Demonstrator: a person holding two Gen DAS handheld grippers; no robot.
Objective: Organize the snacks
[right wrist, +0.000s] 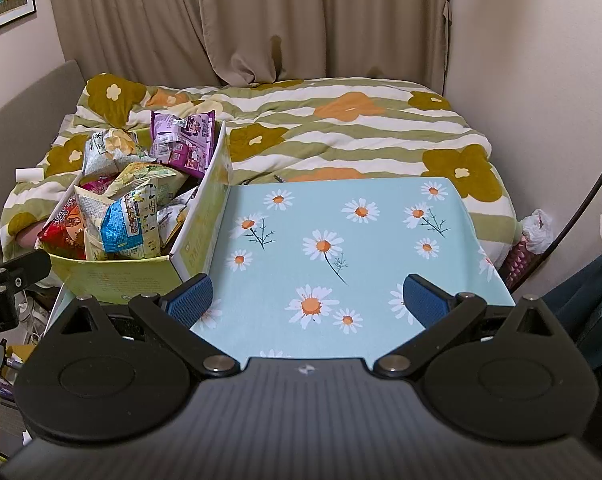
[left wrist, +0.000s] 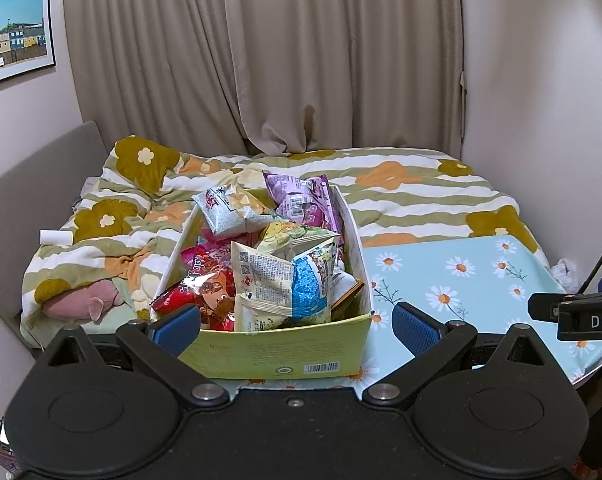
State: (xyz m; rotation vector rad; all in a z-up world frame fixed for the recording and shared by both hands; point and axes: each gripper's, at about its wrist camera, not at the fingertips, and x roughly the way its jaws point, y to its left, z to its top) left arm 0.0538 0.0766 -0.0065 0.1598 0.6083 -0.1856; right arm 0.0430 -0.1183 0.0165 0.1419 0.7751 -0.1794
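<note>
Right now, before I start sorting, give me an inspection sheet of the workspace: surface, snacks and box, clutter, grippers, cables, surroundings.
Surface: daisy-print table, bare to the right of the box.
Job's things: yellow box on the table's left part, heaped with snack bags; purple bag at the far end, blue and white bag and red bag at the near end.
Clutter: small white tube and pink plush on the bedspread; plastic bag by the bed's right side.
Grippers: left gripper open, facing the box; right gripper open, over bare table; both empty.
Cables: black cable at the right edge.
Surroundings: beige curtain, framed picture on the left wall.
</note>
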